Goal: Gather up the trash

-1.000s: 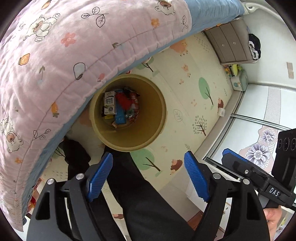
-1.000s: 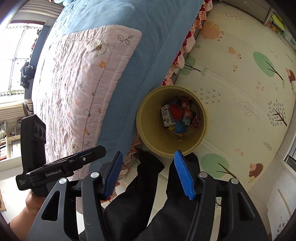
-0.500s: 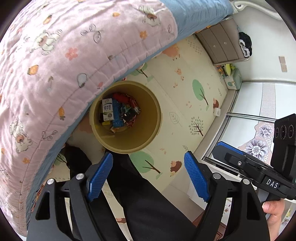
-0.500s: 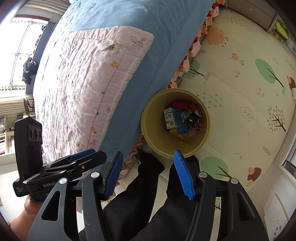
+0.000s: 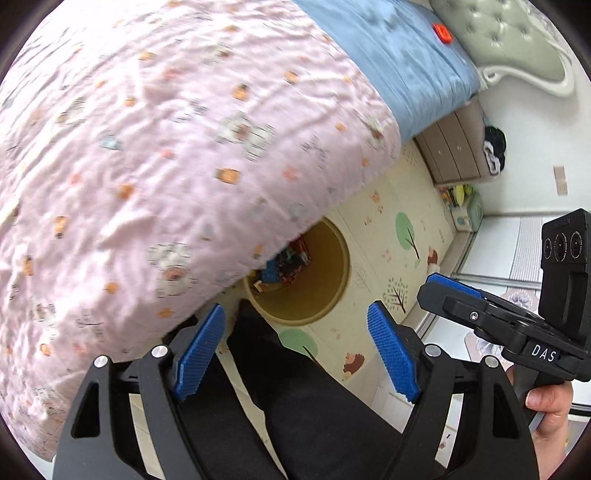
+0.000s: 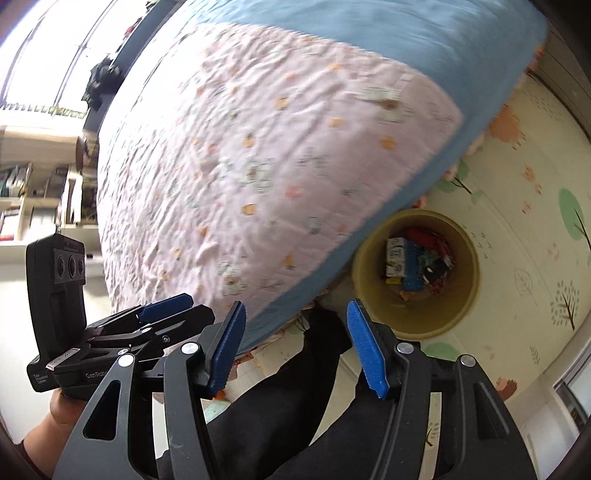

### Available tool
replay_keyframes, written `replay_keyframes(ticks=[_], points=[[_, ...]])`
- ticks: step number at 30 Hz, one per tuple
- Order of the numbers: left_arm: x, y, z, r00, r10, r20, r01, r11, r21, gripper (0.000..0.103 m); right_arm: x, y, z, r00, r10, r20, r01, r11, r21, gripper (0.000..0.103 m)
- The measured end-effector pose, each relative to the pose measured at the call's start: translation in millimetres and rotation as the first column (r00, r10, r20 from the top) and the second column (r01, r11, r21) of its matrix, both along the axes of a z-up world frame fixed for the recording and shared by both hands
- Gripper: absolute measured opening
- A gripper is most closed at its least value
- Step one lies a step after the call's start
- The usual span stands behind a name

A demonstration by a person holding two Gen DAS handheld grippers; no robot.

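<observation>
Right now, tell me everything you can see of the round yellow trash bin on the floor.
The round yellow trash bin, plastic-looking with smooth walls, stands upright and lidless on the patterned floor mat, right beside the bed. Litter covers its bottom: a white carton, blue and red wrappers. In the left wrist view the pink quilt hides part of it.

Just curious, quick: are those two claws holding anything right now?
Left claw: open, holding nothing.
Right claw: open, holding nothing.

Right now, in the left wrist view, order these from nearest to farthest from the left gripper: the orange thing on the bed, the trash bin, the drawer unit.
1. Trash bin, on the floor just ahead of the left gripper.
2. Drawer unit, upper right, by the wall.
3. Small orange object, top, on the blue sheet.
</observation>
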State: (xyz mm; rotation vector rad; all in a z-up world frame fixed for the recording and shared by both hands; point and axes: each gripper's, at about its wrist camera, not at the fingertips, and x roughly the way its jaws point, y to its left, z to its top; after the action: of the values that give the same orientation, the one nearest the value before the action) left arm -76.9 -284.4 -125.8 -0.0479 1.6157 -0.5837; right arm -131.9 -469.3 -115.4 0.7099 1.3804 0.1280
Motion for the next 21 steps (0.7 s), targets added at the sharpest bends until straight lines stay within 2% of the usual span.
replay_keyframes(ticks=[5,9,14,16,19,21], points=[[25,61,20,0.995,0.086,0.052,-0.087,0.996,0.019,0.079,49,66,15,0.990,0.141,0.018,-0.141,0.990,-0.011,0.057],[46,117,37,0.979,0.170,0.112,-0.174,0.984,0.030,0.079,88,118,29,0.968,0.246,0.044,-0.244,0.969,-0.032,0.057],[62,183,62,0.941,0.253,0.223,-0.269,0.962,0.047,0.079,125,181,52,0.927,0.357,0.114,-0.351,0.934,-0.071,0.057],[66,208,71,0.922,0.291,0.257,-0.312,0.949,0.045,0.082,136,205,61,0.908,0.395,0.140,-0.383,0.918,-0.103,0.059],[69,242,81,0.895,0.341,0.286,-0.366,0.930,0.035,0.088,152,231,74,0.889,0.426,0.164,-0.405,0.902,-0.146,0.064],[71,260,83,0.885,0.347,0.310,-0.381,0.923,0.056,0.089,161,245,82,0.885,0.432,0.177,-0.405,0.899,-0.170,0.066]])
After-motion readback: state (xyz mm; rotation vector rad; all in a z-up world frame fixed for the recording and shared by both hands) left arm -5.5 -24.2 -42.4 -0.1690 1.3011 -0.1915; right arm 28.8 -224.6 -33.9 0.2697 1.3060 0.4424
